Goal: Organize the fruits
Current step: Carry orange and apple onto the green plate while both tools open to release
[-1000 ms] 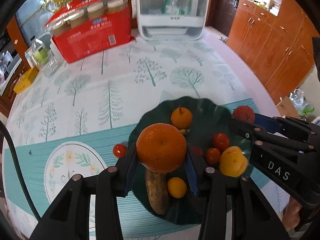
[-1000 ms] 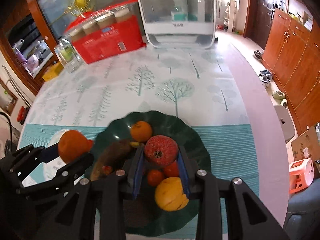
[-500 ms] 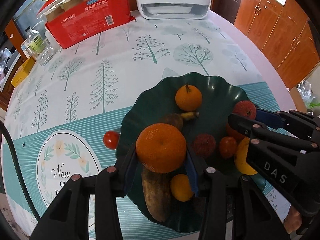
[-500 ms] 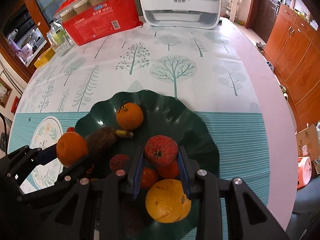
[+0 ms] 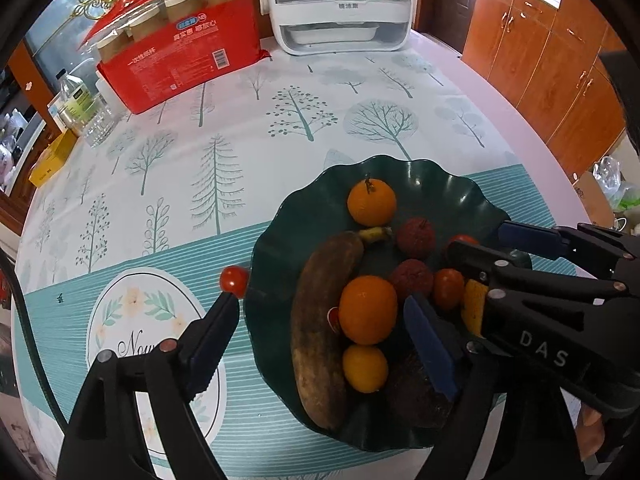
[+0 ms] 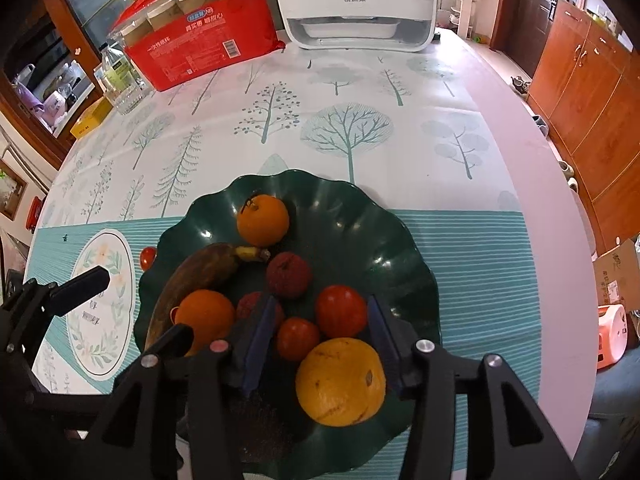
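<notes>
— Both tongs first: how do they stand?
— Left tongs (image 5: 320, 324) are spread wide with nothing gripped; a big orange (image 5: 368, 309) sits between the blue pads, loose on the green plate (image 5: 440, 176). Right tongs (image 6: 320, 334) gape just as wide, empty too; a red tomato (image 6: 341, 311) and a smaller tomato (image 6: 298, 338) lie between the fingers, with a yellow-orange citrus (image 6: 341, 382) just in front of the camera.
— What else does the plate hold?
— A brown, overripe banana (image 5: 324, 320) along its left side, touching the big orange; a stemmed mandarin (image 5: 371, 203) at the far side; two dark red lychees (image 5: 416, 238); a small yellow-orange fruit (image 5: 365, 368) near the rim.
— Anything off the plate?
— One cherry tomato (image 5: 234, 280) on the table (image 5: 280, 120), just beside the plate's left edge and near the left finger's tip.
</notes>
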`<state>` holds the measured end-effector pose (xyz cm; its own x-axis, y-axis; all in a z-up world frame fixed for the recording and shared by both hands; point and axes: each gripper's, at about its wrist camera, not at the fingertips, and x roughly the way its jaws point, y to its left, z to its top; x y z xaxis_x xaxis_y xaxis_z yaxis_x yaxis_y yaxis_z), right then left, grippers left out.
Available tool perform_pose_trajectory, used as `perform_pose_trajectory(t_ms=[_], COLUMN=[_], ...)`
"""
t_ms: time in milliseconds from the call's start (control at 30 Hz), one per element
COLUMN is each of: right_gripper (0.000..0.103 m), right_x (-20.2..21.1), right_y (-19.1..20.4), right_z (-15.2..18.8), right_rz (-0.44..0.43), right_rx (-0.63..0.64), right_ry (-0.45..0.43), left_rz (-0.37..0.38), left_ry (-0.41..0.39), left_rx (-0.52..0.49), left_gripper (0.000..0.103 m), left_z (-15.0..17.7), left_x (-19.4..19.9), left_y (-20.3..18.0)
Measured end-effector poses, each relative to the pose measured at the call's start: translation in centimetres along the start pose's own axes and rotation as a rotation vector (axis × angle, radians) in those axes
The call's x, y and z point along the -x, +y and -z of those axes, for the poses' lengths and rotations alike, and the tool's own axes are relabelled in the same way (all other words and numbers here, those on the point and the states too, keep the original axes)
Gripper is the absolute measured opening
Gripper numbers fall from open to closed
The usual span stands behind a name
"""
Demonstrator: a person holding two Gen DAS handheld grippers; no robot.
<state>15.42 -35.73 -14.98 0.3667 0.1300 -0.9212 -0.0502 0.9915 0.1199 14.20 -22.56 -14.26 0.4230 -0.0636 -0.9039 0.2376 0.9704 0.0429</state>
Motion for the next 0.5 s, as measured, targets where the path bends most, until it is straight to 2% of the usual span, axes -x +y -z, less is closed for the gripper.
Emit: perform_pose_trajectory(t_ms=[500], right_gripper=[0.049], right_x=[2.6], right_y=[0.6], right_z=[0.6], right_rz=[-0.002], right_rx=[-0.019], right_ry=[-0.040], left_rz=[0.001], left_ry=[-0.051], left_rx=[-0.013], left_gripper=[0.093], left_z=[0.7], left_x=[3.5], left_y=[0.1])
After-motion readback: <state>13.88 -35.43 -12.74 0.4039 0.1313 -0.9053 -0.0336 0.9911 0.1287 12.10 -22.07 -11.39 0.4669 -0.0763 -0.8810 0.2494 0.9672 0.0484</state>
